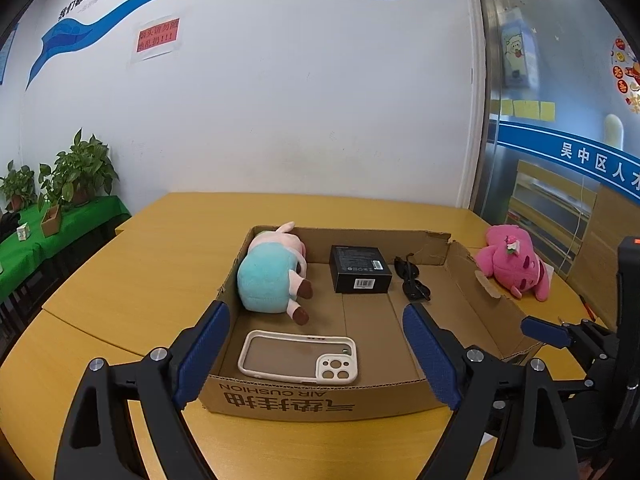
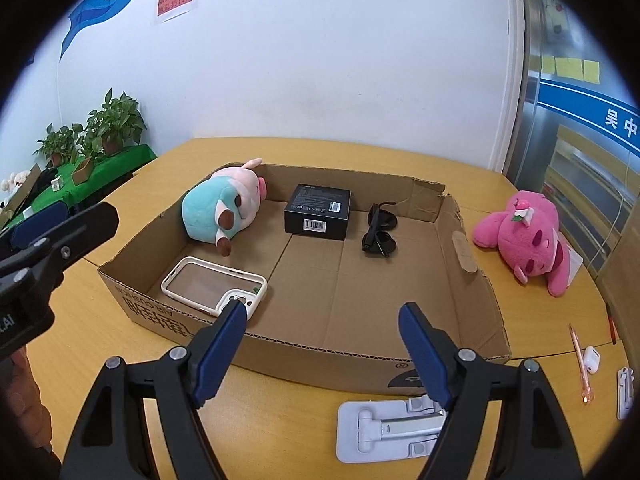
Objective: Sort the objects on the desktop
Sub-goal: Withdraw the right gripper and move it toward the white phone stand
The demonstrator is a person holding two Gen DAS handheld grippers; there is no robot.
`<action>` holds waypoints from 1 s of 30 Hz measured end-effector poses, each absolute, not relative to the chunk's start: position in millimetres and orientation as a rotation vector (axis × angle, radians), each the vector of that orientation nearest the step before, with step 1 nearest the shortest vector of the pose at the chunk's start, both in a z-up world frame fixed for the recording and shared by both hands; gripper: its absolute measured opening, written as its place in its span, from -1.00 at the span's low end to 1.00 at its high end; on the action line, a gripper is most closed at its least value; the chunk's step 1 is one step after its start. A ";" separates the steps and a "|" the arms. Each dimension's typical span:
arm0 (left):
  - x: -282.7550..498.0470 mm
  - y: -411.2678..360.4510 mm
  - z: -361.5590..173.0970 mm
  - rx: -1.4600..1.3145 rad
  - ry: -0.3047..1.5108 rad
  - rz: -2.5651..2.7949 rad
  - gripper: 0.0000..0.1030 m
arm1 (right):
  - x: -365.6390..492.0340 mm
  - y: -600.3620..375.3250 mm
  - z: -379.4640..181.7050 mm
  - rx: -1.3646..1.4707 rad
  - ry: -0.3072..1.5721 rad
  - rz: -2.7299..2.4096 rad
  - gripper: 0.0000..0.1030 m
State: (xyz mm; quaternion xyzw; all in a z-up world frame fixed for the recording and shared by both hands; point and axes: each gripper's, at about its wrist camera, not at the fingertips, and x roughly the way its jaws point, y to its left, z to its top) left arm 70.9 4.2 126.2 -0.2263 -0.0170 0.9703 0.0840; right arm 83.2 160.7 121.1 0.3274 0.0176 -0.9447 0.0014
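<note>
Off to the left, potted green plants (image 2: 116,120) stand on a green-covered side table (image 1: 80,216) against the white wall, well away from the yellow wooden desk (image 1: 160,248). On the desk sits a shallow open cardboard box (image 2: 472,292) with torn flaps, and most of the things are already in it. At its left end a teal-and-pink plush pig (image 2: 218,210) lies on its side against the wall, hooves toward the middle. In front of it, in the near-left corner, a cream phone case with a clear back (image 2: 214,284) lies flat. A black rectangular carton with a barcode label (image 2: 318,216) stands toward the back, and just to its right lie folded black sunglasses (image 2: 380,232), apart from the carton. The right half of the box floor is bare cardboard. The left gripper (image 1: 316,354) hangs over the near edge with its blue-padded fingers (image 1: 204,354) spread wide and nothing between them; the right gripper (image 2: 322,354) hovers near the front wall, likewise released and empty. Outside the box to the right, a bright pink plush bear (image 2: 528,240) lies on the desk by the torn corner. Nearer the front right rest a grey folding phone stand (image 2: 384,432), an orange pen (image 2: 580,364) and a small white earbud case (image 2: 592,358).
</note>
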 end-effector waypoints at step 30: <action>55.7 136.6 -15.3 -1.301 -0.046 2.244 0.71 | 106.7 293.7 6.0 1.423 -0.246 -2.651 -0.06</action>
